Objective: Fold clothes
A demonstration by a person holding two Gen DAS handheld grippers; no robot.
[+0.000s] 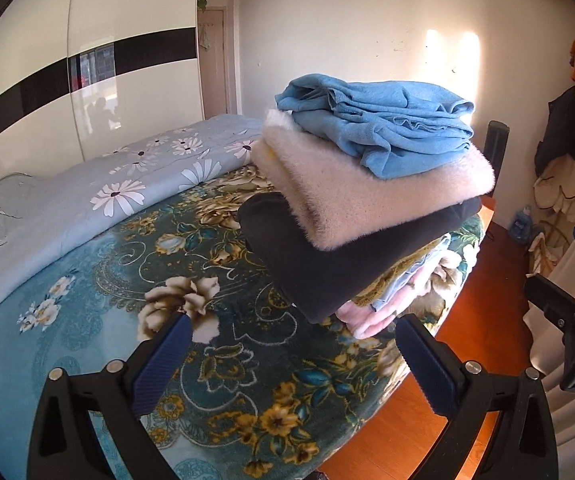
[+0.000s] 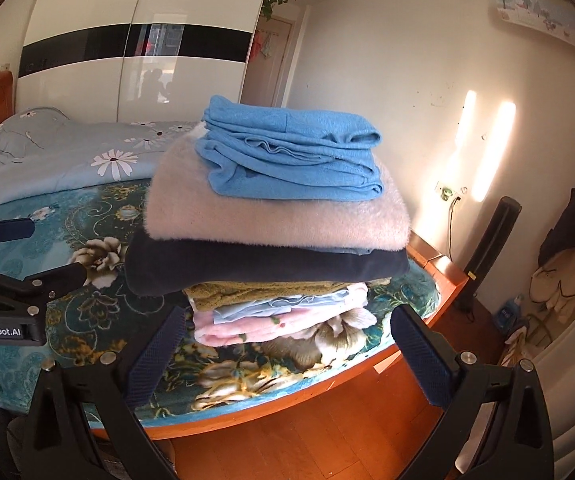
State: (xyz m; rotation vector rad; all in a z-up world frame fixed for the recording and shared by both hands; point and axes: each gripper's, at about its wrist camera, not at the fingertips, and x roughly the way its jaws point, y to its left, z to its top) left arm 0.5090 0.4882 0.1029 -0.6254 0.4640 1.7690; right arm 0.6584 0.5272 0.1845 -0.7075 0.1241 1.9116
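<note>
A stack of folded clothes sits at the corner of the bed. A blue garment point(image 1: 375, 120) point(image 2: 287, 156) lies on top, loosely folded. Under it are a fuzzy beige piece point(image 1: 367, 192) point(image 2: 271, 216), a dark navy piece point(image 1: 327, 264) point(image 2: 247, 268), then olive, pale blue and pink layers point(image 2: 247, 328). My left gripper point(image 1: 295, 344) is open over the blanket, short of the stack and holding nothing. My right gripper point(image 2: 287, 344) stands wide open in front of the stack's lower layers, apart from them. Each gripper shows at the edge of the other's view: the right gripper point(image 1: 551, 256), the left gripper point(image 2: 59, 248).
The bed carries a teal floral blanket point(image 1: 127, 288) and a pale blue daisy quilt point(image 1: 87, 192) along its far side. A wooden bed frame point(image 2: 439, 264) edges the corner above an orange wood floor point(image 2: 307, 432). A black tower point(image 2: 491, 248) and hanging clothes point(image 2: 567, 248) stand on the right.
</note>
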